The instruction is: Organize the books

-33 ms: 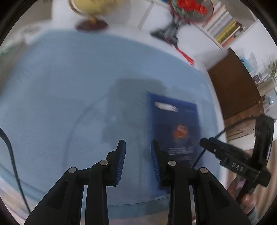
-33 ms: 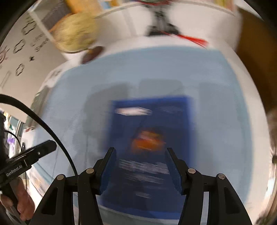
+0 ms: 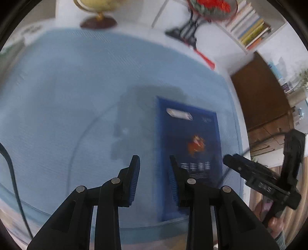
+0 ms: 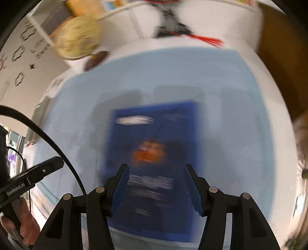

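A dark blue book point(image 3: 190, 138) with an orange picture on its cover lies flat on a light blue mat point(image 3: 67, 96), near the mat's front right. My left gripper point(image 3: 154, 159) hovers just left of the book's near corner, open by a narrow gap with nothing between its pads. In the right wrist view, the book point(image 4: 154, 134) fills the middle. My right gripper point(image 4: 156, 167) hangs over its near half, and its jaws are opening. The cover shows between them, and the pads do not press on it. Both views are blurred.
A globe point(image 3: 96, 11) on a dark base and a red ornament on a black stand point(image 3: 192, 28) stand behind the mat. Shelved books point(image 3: 250, 28) fill the far right above a brown cabinet point(image 3: 259, 92). A black cable point(image 3: 11, 163) hangs at the left.
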`<state>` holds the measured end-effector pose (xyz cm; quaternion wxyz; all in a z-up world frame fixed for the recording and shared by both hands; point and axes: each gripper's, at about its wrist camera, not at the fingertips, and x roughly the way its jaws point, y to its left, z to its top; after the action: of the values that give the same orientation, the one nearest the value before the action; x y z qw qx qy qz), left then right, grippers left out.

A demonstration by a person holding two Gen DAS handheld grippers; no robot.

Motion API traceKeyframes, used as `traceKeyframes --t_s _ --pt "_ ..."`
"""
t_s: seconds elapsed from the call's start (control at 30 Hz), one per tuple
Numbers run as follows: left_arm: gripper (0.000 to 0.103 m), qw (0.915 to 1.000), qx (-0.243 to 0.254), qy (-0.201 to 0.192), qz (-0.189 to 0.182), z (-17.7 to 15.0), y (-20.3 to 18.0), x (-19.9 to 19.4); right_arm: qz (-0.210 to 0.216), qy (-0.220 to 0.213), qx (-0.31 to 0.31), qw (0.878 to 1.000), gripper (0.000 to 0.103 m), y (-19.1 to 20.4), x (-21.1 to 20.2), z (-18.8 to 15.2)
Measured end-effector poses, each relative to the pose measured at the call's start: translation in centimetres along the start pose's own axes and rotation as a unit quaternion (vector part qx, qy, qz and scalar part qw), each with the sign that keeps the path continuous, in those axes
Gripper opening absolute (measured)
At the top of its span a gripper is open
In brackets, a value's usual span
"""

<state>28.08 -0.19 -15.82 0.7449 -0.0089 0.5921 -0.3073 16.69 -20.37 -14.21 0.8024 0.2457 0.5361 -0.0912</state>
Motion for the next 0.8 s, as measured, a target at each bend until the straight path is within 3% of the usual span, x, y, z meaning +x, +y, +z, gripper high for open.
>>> traceKeyframes --t_s 0.07,0.2,0.3,0.4,0.57,0.7,0.8 --pt "0.027 0.9998 -0.003 0.006 0.019 -0.7 -1.6 1.5 0.017 0.009 0.0 1.0 0.056 -2.1 -0.1 -0.4" --pt "0.027 0.9981 -0.002 0.023 0.056 -2.0 -3.3 3.2 0.056 0.015 -0.021 0.998 0.056 -2.5 0.9 -0.9" --pt "0.027 0.9977 -0.005 0.021 0.064 -2.6 -3.4 3.5 0.059 0.022 -0.038 0.997 0.038 -1.4 2.0 -1.7" --pt "0.027 0.9969 -0.008 0.022 0.076 -2.8 -3.7 3.4 0.047 0.025 -0.048 0.997 0.034 -1.2 2.0 -3.2" --pt "0.027 0.9958 -0.009 0.036 0.084 -4.9 -3.5 2.7 0.046 0.048 -0.064 0.996 0.033 -1.1 2.1 -5.4" --pt "0.028 0.9938 -0.007 0.034 0.106 -6.2 -3.1 2.5 0.046 0.04 -0.062 0.996 0.033 -1.2 1.8 -6.5" --pt "0.028 0.9947 -0.035 0.032 0.091 -6.6 -2.1 2.4 0.047 0.038 -0.049 0.997 0.033 -1.2 1.8 -6.3"
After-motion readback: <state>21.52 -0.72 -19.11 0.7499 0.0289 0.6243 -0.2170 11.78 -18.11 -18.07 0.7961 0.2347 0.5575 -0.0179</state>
